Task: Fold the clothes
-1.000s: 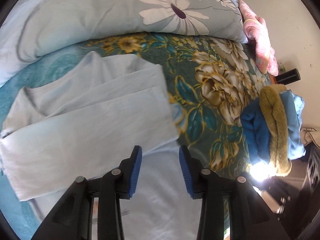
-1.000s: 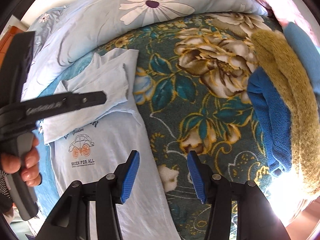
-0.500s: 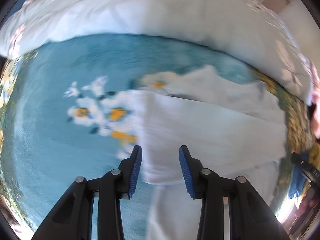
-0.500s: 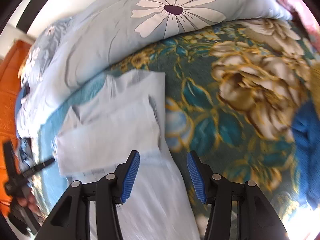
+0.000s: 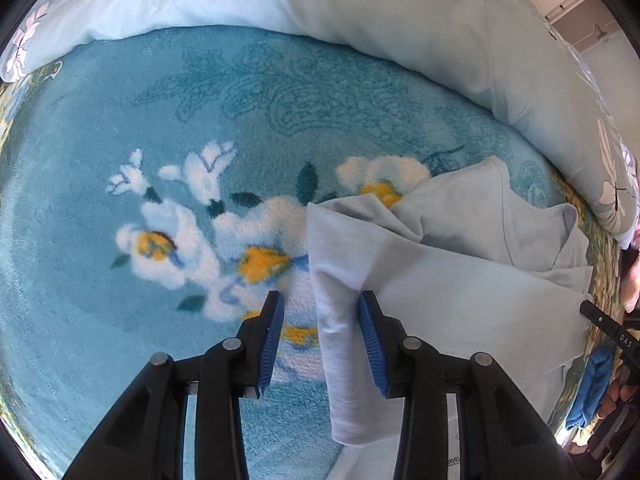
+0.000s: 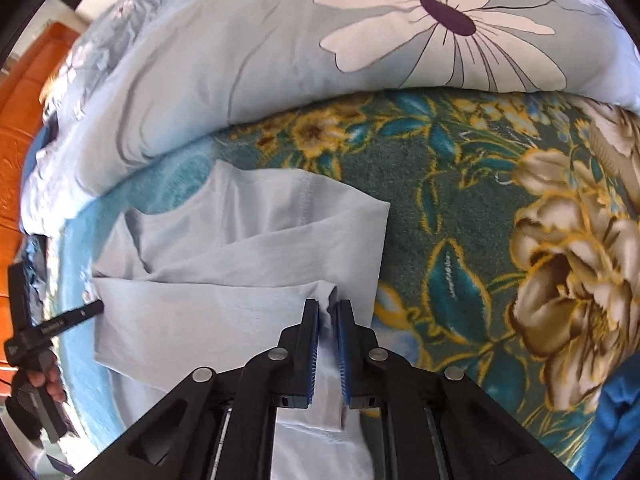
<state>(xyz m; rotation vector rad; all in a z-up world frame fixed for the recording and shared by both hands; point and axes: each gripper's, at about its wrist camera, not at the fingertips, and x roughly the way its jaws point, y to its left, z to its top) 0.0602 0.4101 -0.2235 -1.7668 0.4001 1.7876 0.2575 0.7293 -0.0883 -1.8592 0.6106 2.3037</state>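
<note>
Left wrist view: the left gripper (image 5: pixel 320 334) points down at the bed with its jaws partly apart. The folded edge of the pale blue shirt (image 5: pixel 460 292) runs up between the blue pads; the right-hand pad lies against the cloth, while the left-hand pad stands clear of it over the blanket (image 5: pixel 120 264). Nothing is pinched. From the gripper the shirt spreads to the right and upward, its folded layers bunching toward the duvet (image 5: pixel 400 20) that rims the top of the picture. The turquoise blanket with white and yellow flowers fills the left side. At the far right edge the tip of the right gripper (image 5: pixel 600 322) shows beside the shirt's other edge, with a hand (image 5: pixel 618 396) below it; its jaws cannot be read from here.

Right wrist view: the right gripper (image 6: pixel 328 328) also points down, and its jaws are closing to a narrow gap, with a ridge of the shirt (image 6: pixel 224 280) standing between the pads at the right-hand corner of the upper fold; the pads press on it. The rest of the shirt stretches left and up from the gripper, folded into overlapping bands, and a strip runs down under the fingers toward the bottom edge. The dark green flowered blanket (image 6: pixel 500 240) lies to the right, the daisy-print duvet (image 6: pixel 280 60) above. At the far left the left gripper (image 6: pixel 76 316) reaches the shirt's left edge, held by a hand (image 6: pixel 40 380).
</note>
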